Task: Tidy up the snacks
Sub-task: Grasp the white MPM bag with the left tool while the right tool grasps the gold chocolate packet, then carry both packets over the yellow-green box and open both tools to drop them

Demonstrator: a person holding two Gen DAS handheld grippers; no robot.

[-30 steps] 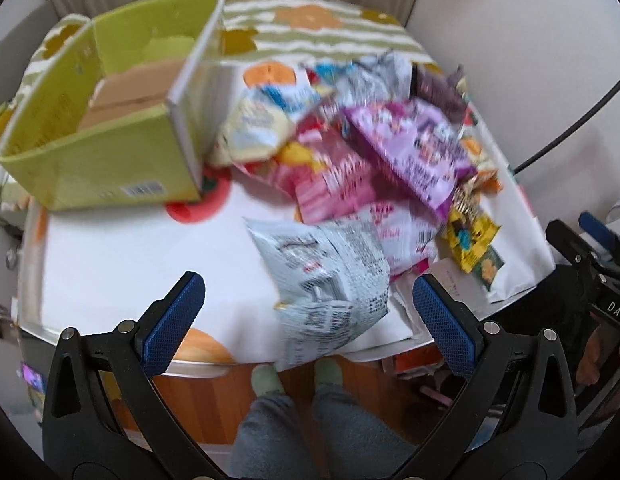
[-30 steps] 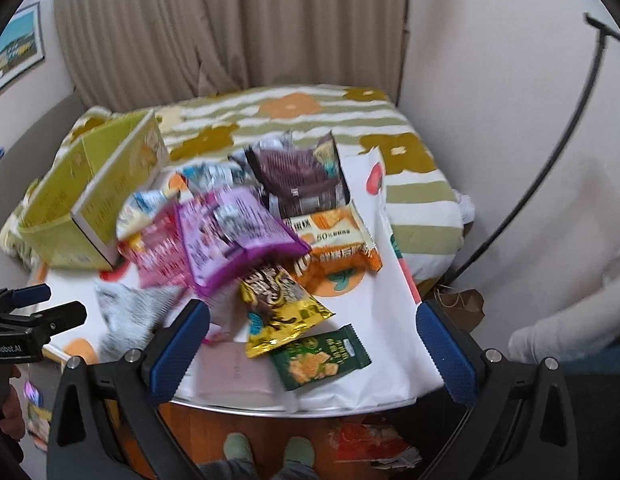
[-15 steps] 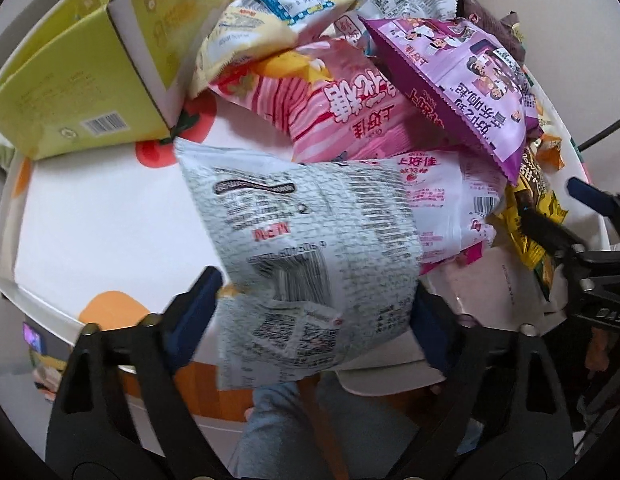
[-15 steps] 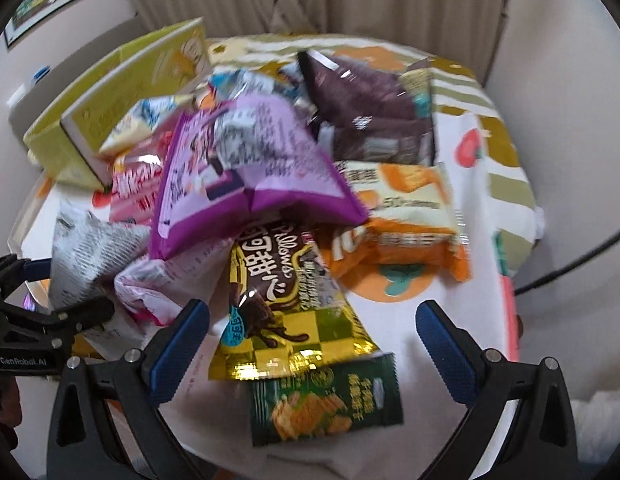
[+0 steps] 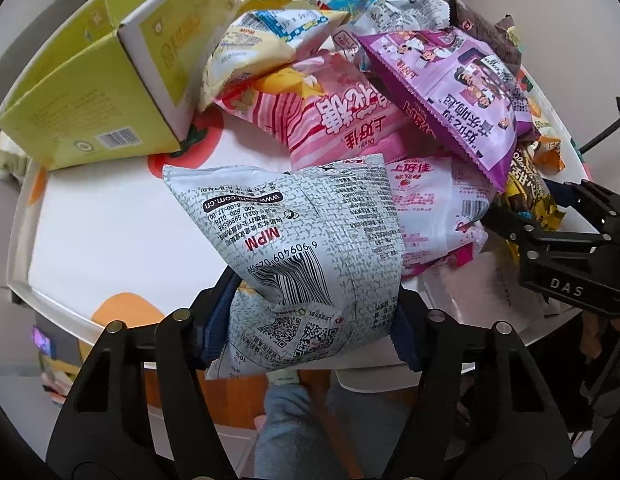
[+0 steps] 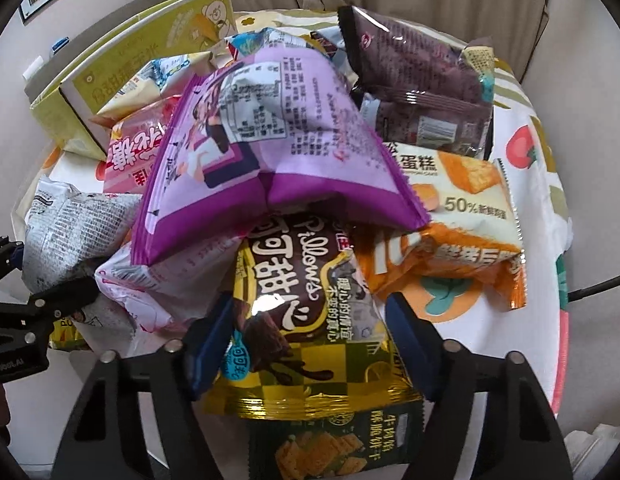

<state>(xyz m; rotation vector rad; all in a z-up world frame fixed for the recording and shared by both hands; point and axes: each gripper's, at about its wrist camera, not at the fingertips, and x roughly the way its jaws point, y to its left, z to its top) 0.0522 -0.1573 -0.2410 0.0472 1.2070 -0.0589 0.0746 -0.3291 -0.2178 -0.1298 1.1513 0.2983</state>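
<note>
Left wrist view: left gripper (image 5: pixel 310 328) pinches the grey-white snack bag (image 5: pixel 306 256) low centre; the yellow-green box (image 5: pixel 90 92) waits upper left. Right gripper (image 6: pixel 306 340) straddles the gold-brown snack bag (image 6: pixel 302 320), seemingly gripping it.

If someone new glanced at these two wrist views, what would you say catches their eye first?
Probably the heap of bright snack bags on the table, topped by a purple bag. In front, the left gripper pinches a grey-white printed bag, while the right gripper closes on a gold-and-brown Pillows bag. An open yellow-green box waits at the left.
</note>
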